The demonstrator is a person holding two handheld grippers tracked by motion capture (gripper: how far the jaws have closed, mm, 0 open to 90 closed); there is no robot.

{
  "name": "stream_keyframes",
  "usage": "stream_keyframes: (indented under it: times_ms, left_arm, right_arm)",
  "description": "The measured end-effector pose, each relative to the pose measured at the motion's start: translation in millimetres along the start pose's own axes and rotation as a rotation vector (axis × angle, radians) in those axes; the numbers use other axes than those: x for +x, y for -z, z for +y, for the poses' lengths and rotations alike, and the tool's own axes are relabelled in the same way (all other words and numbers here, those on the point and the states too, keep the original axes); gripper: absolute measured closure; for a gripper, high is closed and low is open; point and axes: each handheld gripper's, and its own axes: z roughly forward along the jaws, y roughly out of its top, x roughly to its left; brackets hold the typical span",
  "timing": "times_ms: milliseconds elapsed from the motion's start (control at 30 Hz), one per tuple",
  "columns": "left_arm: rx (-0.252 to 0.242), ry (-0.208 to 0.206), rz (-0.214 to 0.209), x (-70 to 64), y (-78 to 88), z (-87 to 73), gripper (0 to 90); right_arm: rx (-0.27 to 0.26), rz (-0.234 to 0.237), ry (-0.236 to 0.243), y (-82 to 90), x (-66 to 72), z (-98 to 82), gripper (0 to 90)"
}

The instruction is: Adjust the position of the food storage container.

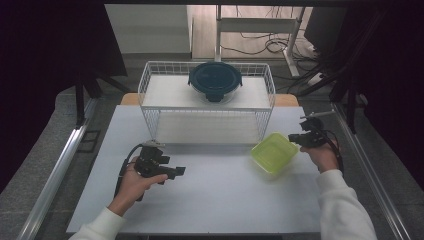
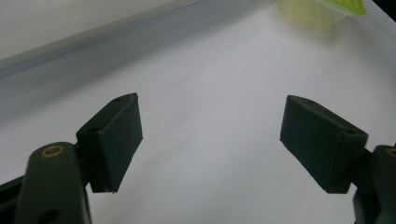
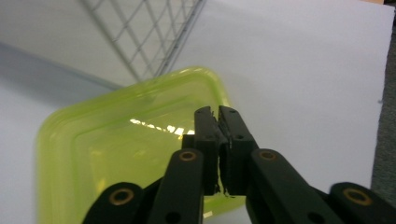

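A lime-green square container (image 1: pixel 274 151) sits on the white table (image 1: pixel 215 200) just right of the centre, in front of the wire rack's right corner. My right gripper (image 1: pixel 296 138) is at its right edge. In the right gripper view the two jaws of my right gripper (image 3: pixel 218 116) are pressed together over the rim of the container (image 3: pixel 116 154). My left gripper (image 1: pixel 180 171) hovers low over the table at the left, pointing right. Its jaws stand wide apart around my left gripper's midpoint (image 2: pixel 210 135), with only bare table between them. The container (image 2: pixel 322 9) shows far ahead of it.
A white wire rack (image 1: pixel 150 80) stands at the back of the table. A round container with a dark lid (image 1: pixel 215 80) rests on top of it. Metal rails run along both sides of the table.
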Motion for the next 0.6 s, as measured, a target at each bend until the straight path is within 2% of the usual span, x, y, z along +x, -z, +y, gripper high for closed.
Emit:
stream_keyframes:
  times_ms: [67,100,300,367,433,533,567,600]
  left_arm:
    - [-0.001,0.001,0.001,0.1,0.4,0.1,20.6]
    - [-0.002,0.003,0.003,0.6,0.6,0.0,20.6]
    - [0.005,0.006,0.009,3.7,0.6,-0.7,20.6]
    - [0.001,0.011,0.010,5.5,1.9,-1.0,20.6]
    - [-0.003,0.017,0.014,6.3,1.8,-1.3,20.7]
    - [-0.001,0.017,0.014,6.6,1.6,-1.6,20.7]
    - [0.000,0.024,-0.005,7.0,1.3,-1.8,21.1]
    - [0.000,0.024,-0.005,7.0,1.3,-1.8,21.1]
  right_arm:
    - [0.010,-0.008,0.017,-3.7,-2.3,4.1,87.8]
    - [0.032,-0.023,0.039,-11.8,-6.6,11.6,88.1]
    - [0.099,-0.054,0.052,-32.1,-17.7,21.6,88.3]
    - [0.121,-0.069,0.054,-37.6,-20.4,21.7,88.3]
    - [0.142,-0.055,0.044,-42.4,-24.4,20.2,88.3]
    - [0.168,-0.057,0.052,-46.4,-26.6,18.0,88.3]
    - [0.176,-0.057,0.062,-47.6,-25.5,16.1,88.4]
    - [0.175,-0.056,0.066,-47.3,-24.9,15.8,88.4]
